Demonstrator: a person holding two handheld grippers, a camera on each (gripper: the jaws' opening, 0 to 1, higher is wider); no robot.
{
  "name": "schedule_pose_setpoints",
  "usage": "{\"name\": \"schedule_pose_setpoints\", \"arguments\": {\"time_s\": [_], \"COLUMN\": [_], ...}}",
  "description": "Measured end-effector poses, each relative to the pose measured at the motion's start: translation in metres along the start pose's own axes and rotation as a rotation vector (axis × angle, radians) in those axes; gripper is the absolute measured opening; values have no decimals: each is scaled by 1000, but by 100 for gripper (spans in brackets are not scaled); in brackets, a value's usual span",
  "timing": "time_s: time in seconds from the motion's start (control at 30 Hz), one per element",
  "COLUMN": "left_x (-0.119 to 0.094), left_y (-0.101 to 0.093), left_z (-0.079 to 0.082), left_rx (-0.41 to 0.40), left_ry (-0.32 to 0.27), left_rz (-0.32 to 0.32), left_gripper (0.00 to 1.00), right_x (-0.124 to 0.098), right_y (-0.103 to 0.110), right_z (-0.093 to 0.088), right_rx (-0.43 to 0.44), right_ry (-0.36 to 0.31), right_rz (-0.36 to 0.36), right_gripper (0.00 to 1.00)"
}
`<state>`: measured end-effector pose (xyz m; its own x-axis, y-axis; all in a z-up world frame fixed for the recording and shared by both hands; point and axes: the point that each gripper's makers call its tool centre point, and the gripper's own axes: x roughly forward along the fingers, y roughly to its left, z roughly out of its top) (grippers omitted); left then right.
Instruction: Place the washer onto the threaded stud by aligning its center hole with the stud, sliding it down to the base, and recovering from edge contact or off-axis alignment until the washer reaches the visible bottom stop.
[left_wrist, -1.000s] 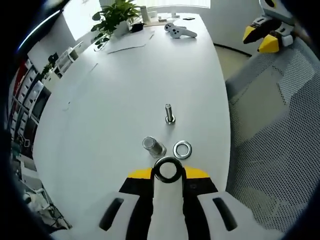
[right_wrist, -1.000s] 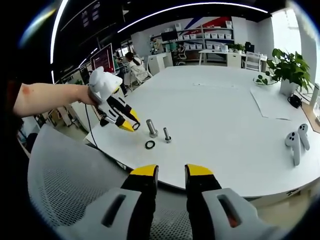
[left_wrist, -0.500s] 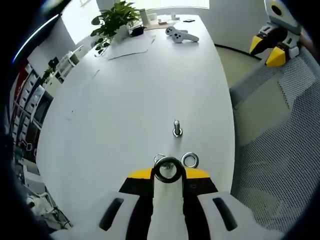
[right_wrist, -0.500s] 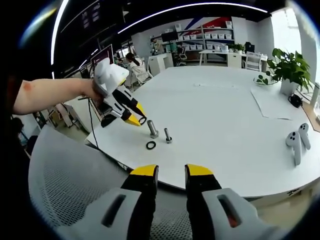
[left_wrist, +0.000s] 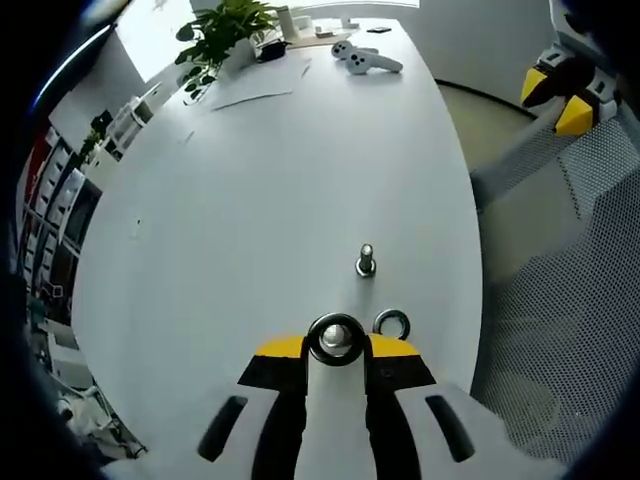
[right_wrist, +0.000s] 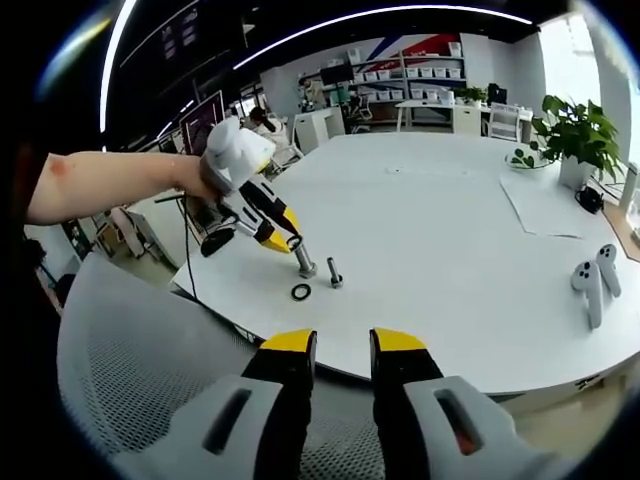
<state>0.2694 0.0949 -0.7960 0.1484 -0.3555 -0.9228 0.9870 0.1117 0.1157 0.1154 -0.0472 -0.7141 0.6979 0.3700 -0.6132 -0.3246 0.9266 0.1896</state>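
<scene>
My left gripper (left_wrist: 336, 346) is shut on a dark washer (left_wrist: 312, 341), held flat at its yellow tips. Through the washer's hole shines the top of the large threaded stud (left_wrist: 337, 338). In the right gripper view the left gripper (right_wrist: 286, 241), held by a person's hand, hovers with the washer just above that upright stud (right_wrist: 305, 263) near the table's front edge. A smaller bolt (left_wrist: 366, 262) stands just beyond it. A second washer (left_wrist: 391, 323) lies flat on the table beside the stud. My right gripper (right_wrist: 343, 345) is open over a mesh chair, well away from the stud.
The white table (left_wrist: 250, 180) carries a potted plant (left_wrist: 225, 35), paper sheets (left_wrist: 255, 90) and white controllers (left_wrist: 362, 58) at its far end. A grey mesh chair (left_wrist: 560, 300) stands by the table's edge. The right gripper (left_wrist: 560, 85) shows beyond it.
My left gripper has carried the washer forward until it sits over the large stud's top. In the right gripper view it has moved right and tipped down toward the stud. The right gripper stayed put.
</scene>
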Motion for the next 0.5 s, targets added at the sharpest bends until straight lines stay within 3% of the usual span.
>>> {"name": "schedule_pose_setpoints", "arguments": {"time_s": [0.5], "left_x": [18], "left_y": [1], "left_z": [-5], "left_rx": [10], "left_ry": [75], "left_rz": [-40], "left_gripper": [19], "right_x": [1], "right_y": [0], "right_z": [0], "right_rx": [0], "right_ry": [5], "right_rz": [3], "right_gripper": [24]}}
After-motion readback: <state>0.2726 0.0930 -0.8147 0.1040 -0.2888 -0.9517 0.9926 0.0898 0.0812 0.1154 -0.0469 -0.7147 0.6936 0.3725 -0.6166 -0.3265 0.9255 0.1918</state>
